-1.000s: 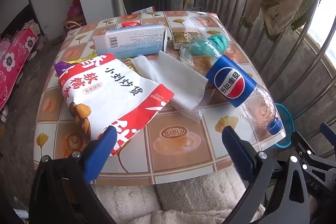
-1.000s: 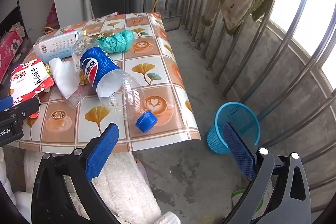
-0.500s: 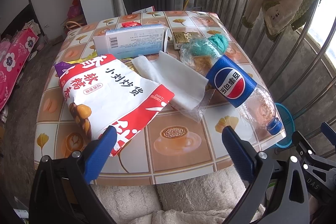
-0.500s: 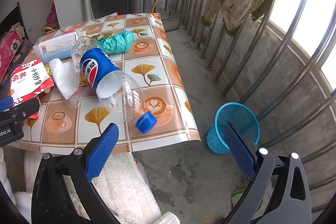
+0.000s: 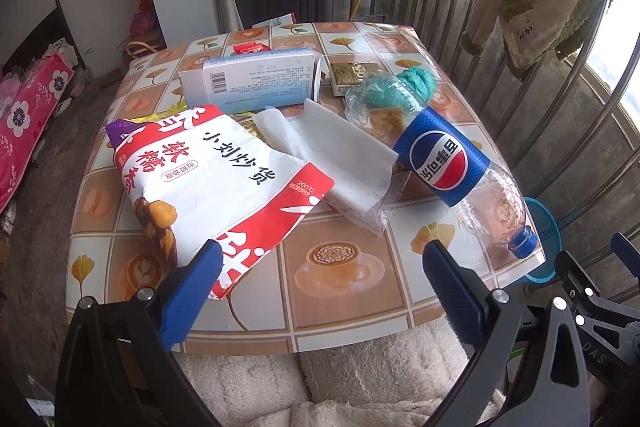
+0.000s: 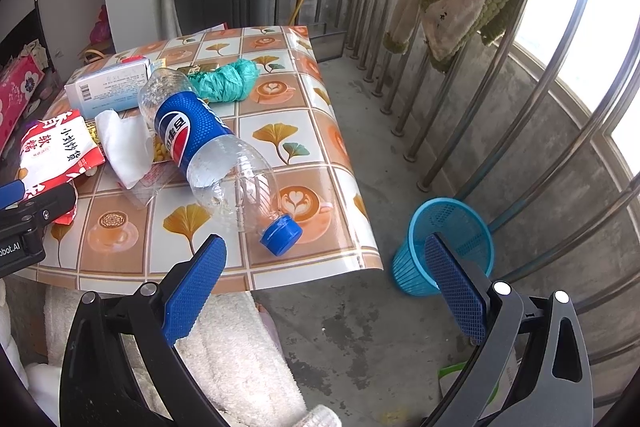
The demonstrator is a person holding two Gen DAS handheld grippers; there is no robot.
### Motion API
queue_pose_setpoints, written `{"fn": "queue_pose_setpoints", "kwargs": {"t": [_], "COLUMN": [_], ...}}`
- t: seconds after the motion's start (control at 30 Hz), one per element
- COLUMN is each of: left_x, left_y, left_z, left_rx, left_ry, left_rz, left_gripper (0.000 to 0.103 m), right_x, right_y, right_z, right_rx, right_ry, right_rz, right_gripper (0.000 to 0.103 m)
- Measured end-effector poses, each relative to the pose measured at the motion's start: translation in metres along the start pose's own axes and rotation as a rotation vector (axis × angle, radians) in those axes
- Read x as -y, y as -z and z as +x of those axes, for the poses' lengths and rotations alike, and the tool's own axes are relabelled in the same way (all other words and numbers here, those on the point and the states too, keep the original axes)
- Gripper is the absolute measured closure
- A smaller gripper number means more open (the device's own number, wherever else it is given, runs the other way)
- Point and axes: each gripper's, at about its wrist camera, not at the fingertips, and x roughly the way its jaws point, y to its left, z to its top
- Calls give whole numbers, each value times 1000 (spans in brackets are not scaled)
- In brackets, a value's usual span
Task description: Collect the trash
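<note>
Plastic bottle lies just ahead of the right tool, wide open, empty.

Glossy plastics over rough concrete

The worktop cover shines smooth; the bottle is clear plastic, the snack bag glossy film, the basket plastic mesh, the floor rough concrete.

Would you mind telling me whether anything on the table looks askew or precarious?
The Pepsi bottle lies on its side, its blue cap pointing toward the table's near edge. It seems empty and capped; nothing is spilled.
</note>
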Motion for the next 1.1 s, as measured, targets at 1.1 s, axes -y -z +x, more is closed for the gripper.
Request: {"fn": "queue_pose_setpoints", "kwargs": {"t": [1.1], "left_x": [-6], "left_y": [0], "left_z": [-2], "left_rx": [-2], "left_ry": [-3], "left_rz": [-11], "left_gripper": [5], "right_x": [-1], "right_y": [2], "right_z": [1], "right_rx": [4], "right_ry": [7], "right_rz": [-6], "right_gripper": [8]}}
